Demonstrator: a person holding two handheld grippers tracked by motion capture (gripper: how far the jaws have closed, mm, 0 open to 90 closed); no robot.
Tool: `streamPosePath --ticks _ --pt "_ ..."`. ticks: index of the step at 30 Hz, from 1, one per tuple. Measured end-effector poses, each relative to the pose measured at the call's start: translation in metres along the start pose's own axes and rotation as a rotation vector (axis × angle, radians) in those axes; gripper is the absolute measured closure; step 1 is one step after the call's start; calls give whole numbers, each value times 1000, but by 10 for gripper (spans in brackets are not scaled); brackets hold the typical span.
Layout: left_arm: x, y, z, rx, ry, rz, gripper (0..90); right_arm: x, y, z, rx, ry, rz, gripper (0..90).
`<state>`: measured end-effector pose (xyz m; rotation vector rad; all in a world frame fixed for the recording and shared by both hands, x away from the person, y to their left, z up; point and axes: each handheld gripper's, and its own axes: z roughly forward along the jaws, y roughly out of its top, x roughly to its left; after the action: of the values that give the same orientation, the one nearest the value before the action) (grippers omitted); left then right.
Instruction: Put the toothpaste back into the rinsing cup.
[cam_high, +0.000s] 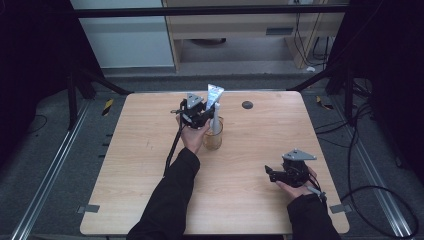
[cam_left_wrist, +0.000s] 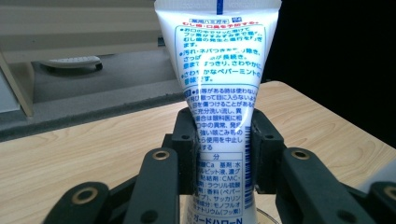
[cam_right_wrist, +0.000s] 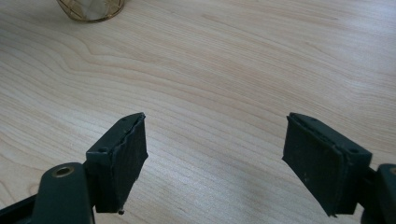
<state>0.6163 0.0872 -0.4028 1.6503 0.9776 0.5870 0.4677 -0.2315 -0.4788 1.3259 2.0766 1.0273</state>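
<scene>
Surface: pale wood (cam_high: 150, 165)
Tube (cam_left_wrist: 219, 93): upright, cap-down in glass (cam_high: 213, 139)
Left gripper (cam_high: 200, 116): pinching tube
Right gripper (cam_right_wrist: 215, 154): spread, well apart

Glossy plastic tube (cam_left_wrist: 219, 93), matt wooden table (cam_high: 150, 165)

The high view looks forward and down from above the person's side onto the whole light wooden table (cam_high: 150, 150). Each gripper view rides close behind its own jaws; the amber glass cup (cam_high: 214, 136) also appears in the right gripper view.
</scene>
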Motion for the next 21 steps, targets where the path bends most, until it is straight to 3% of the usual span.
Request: streamPosePath --ticks 21 --pt "-1 -9 1 84 -18 32 654 1 0 0 7 -1 -5 215"
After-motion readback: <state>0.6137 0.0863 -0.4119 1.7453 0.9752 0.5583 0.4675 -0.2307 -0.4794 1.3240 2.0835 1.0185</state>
